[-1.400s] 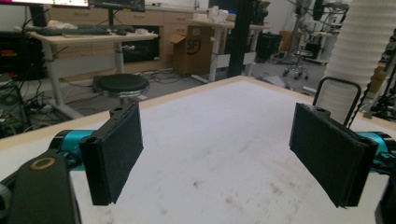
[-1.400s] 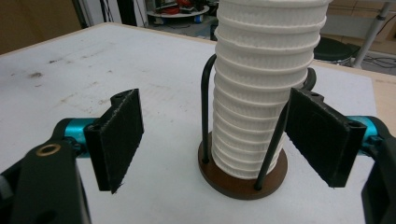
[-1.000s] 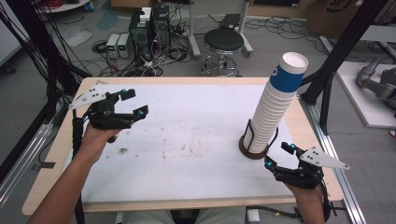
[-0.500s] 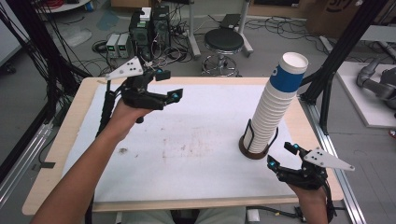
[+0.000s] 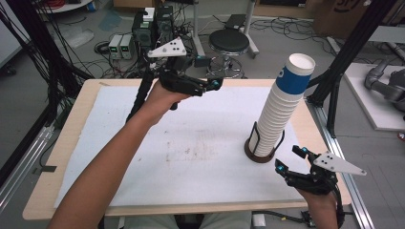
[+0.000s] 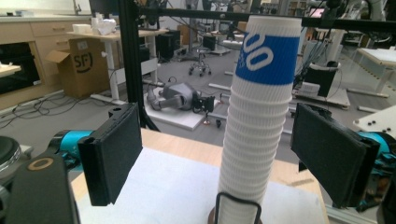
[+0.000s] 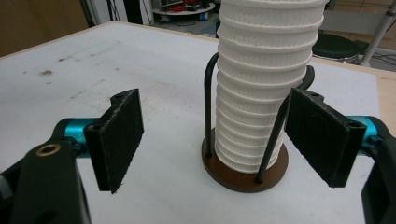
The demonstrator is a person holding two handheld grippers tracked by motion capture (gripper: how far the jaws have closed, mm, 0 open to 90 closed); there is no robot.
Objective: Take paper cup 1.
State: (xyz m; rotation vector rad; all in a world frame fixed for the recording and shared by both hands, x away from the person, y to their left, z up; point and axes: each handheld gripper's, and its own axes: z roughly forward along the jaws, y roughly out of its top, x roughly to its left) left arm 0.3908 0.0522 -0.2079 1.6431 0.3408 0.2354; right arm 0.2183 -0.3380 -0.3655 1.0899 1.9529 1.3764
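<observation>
A tall stack of white ribbed paper cups (image 5: pixel 279 112) leans in a black wire holder with a brown round base (image 5: pixel 260 153) on the right of the table. The top cup (image 5: pixel 293 76) wears a blue sleeve. My left gripper (image 5: pixel 213 86) is open, held in the air over the far middle of the table, and points right toward the stack. In the left gripper view the stack (image 6: pixel 257 140) stands some way beyond the parted jaws. My right gripper (image 5: pixel 289 160) is open near the front right corner, just short of the holder base (image 7: pixel 245 175), and nothing is between its pads.
A white mat (image 5: pixel 191 143) covers the wooden table (image 5: pixel 62 157). Behind the far edge are a black stool (image 5: pixel 230 43) and electronics boxes (image 5: pixel 122 45) on the floor. Black frame posts (image 5: pixel 334 71) rise at the right, close to the cup stack.
My left hand has risen and swung from the left side of the table toward the far middle, now pointing at the cup stack. The right hand has stayed put.
</observation>
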